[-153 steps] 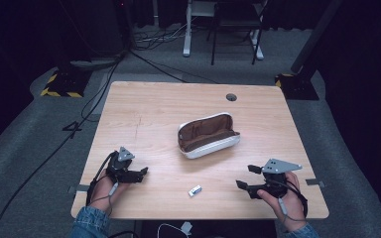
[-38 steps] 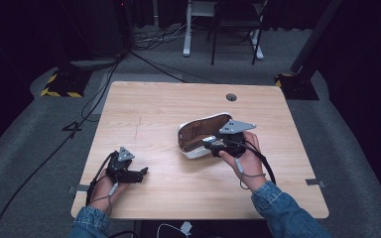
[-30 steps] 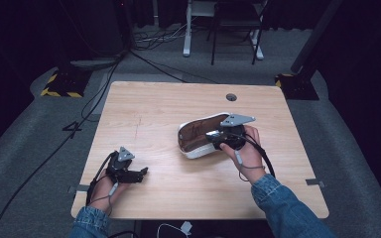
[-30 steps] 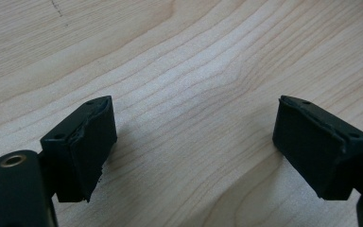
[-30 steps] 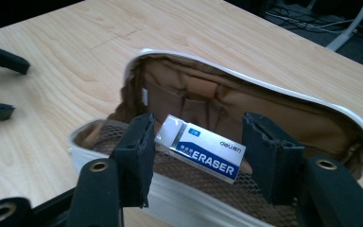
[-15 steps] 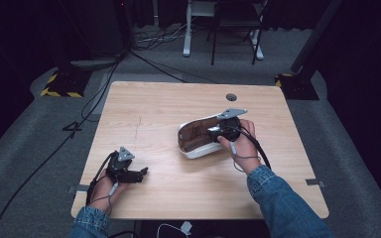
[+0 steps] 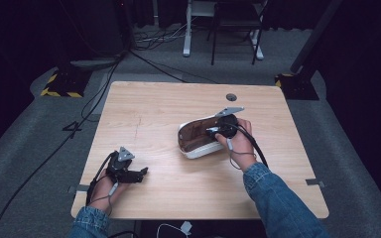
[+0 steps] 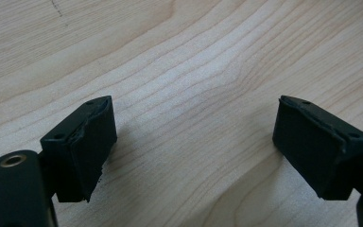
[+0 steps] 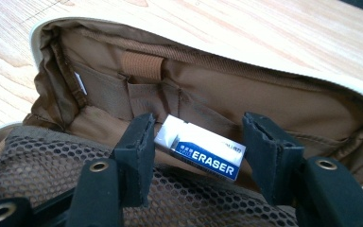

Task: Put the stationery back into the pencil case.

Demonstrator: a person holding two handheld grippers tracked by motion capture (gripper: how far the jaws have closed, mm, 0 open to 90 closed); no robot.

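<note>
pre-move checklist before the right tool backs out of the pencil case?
1. Eraser inside the pencil case: ok, it lies on the brown lining.
2. Right tool let go of the eraser: ok, jaws apart with a gap on each side of it.
3. Eraser settled flat: cannot tell, it lies at the edge of the mesh pocket.
4. Case mouth wide enough to withdraw: ok, the case lies open.
5. Left tool out of the way: ok, open over bare table, near the front left corner.
6. Exit path over the table: ok, nothing lies between the case and the front edge.
</note>
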